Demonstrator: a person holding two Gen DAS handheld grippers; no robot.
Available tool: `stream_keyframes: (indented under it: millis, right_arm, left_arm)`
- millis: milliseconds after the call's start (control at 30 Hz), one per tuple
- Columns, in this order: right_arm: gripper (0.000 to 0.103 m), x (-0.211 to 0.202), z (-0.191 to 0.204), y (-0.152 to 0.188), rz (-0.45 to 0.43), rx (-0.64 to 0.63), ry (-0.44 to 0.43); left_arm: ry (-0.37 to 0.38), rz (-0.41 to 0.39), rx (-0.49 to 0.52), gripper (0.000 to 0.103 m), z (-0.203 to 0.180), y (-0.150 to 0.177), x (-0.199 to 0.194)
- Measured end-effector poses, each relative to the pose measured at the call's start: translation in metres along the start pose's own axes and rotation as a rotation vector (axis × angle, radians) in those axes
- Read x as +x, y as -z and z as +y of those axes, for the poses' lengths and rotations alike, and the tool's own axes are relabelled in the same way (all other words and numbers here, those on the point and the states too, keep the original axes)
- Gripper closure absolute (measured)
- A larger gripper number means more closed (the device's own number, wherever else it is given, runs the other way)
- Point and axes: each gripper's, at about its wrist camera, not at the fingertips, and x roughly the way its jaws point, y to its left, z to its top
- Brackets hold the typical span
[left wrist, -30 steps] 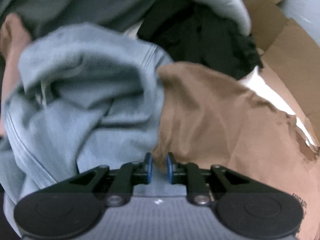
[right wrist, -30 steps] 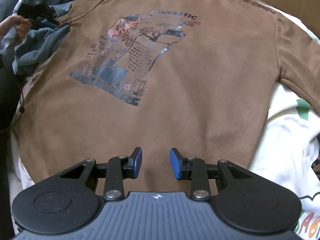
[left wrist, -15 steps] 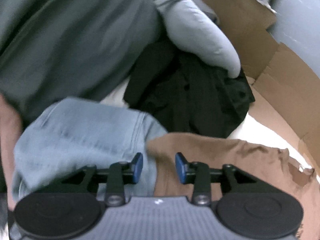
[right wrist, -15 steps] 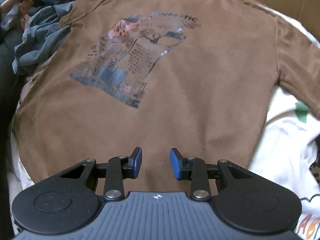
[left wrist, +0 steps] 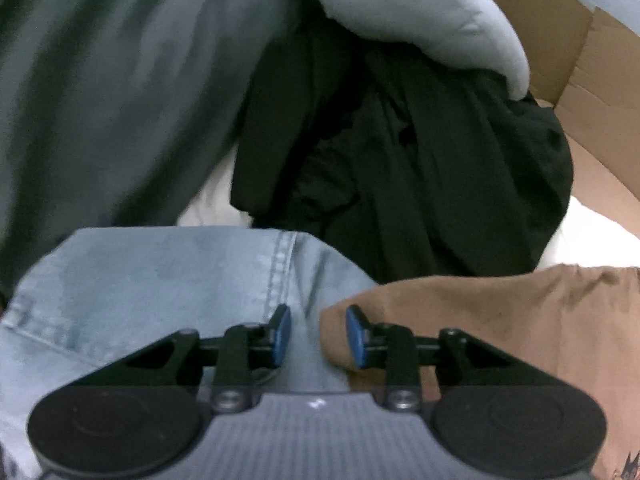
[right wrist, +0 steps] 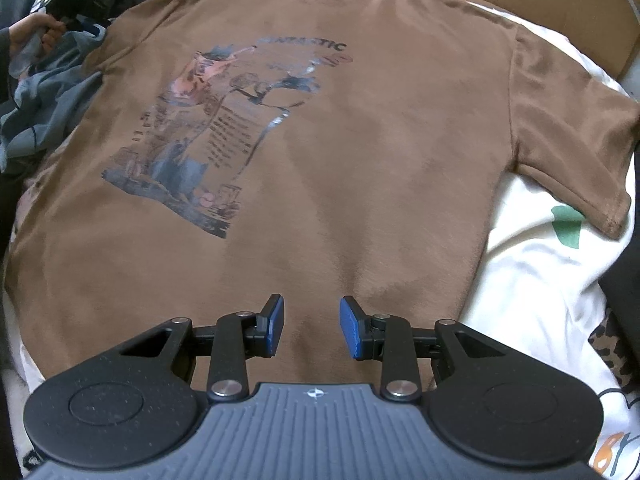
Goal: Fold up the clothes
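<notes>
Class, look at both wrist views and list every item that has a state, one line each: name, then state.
Brown T-shirt: spread flat, print up, unfolded.
Light denim garment: crumpled beside the shirt's sleeve.
Black garment: heaped.
Left tongs: closing, sleeve edge between pads, not gripped.
Right tongs: open, empty, over the shirt's hem.

The brown T-shirt (right wrist: 360,184) hides its own left sleeve under a blue-grey garment (right wrist: 44,96).

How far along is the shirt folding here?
Done: the brown T-shirt lies spread flat, print up. In hand: the left tool, jaws closing, sits at the shirt's sleeve edge beside the blue denim garment, pinching nothing yet; the right tool hangs open over the hem. Left: every fold; no crease is made yet.
</notes>
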Motion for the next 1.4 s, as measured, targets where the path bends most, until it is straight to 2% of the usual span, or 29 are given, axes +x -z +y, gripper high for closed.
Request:
stream_keyframes:
  millis: [100, 200, 367, 433, 467, 567, 700, 900, 1033, 1133, 1300, 1400]
  right_arm:
    - [0.065, 0.003, 0.001, 0.0, 0.014, 0.005, 0.008]
    - [0.065, 0.008, 0.004, -0.002, 0.027, 0.001, 0.013]
    - [0.065, 0.014, 0.011, -0.006, 0.039, -0.013, 0.015]
    - [0.065, 0.016, 0.014, -0.008, 0.042, -0.02, 0.016]
    - [0.065, 0.017, 0.015, -0.008, 0.044, -0.022, 0.015]
    - [0.065, 0.02, 0.017, -0.009, 0.05, -0.026, 0.014]
    - [0.065, 0.023, 0.019, -0.01, 0.055, -0.033, 0.013]
    - [0.065, 0.021, 0.024, -0.013, 0.043, -0.051, -0.004]
    - [0.065, 0.02, 0.024, -0.013, 0.036, -0.054, -0.005]
    - [0.065, 0.018, 0.023, -0.011, 0.035, -0.053, -0.004]
    - [0.065, 0.02, 0.02, -0.01, 0.036, -0.05, -0.009]
    - [0.065, 0.02, 0.019, -0.012, 0.027, -0.05, -0.01]
  left_arm:
    - [0.021, -0.016, 0.016, 0.064, -0.004, 0.001, 0.007]
    - [0.037, -0.02, 0.047, 0.065, -0.01, 0.003, 0.013]
    - [0.047, -0.016, 0.036, 0.067, -0.014, 0.008, 0.024]
    - [0.064, -0.021, 0.023, 0.074, -0.013, 0.01, 0.026]
    - [0.083, -0.022, 0.014, 0.084, -0.013, 0.01, 0.026]
    - [0.089, -0.031, 0.043, 0.094, -0.018, 0.013, 0.027]
    - [0.095, -0.041, 0.042, 0.095, -0.014, 0.014, 0.023]
    - [0.05, -0.132, 0.025, 0.096, 0.008, 0.013, -0.008]
    - [0.011, -0.156, 0.007, 0.096, 0.017, 0.008, -0.016]
    - [-0.071, -0.153, -0.027, 0.082, 0.026, 0.003, -0.013]
    - [-0.018, -0.151, -0.039, 0.081, 0.031, 0.003, -0.022]
    - [0.015, -0.156, -0.019, 0.081, 0.019, 0.007, -0.031]
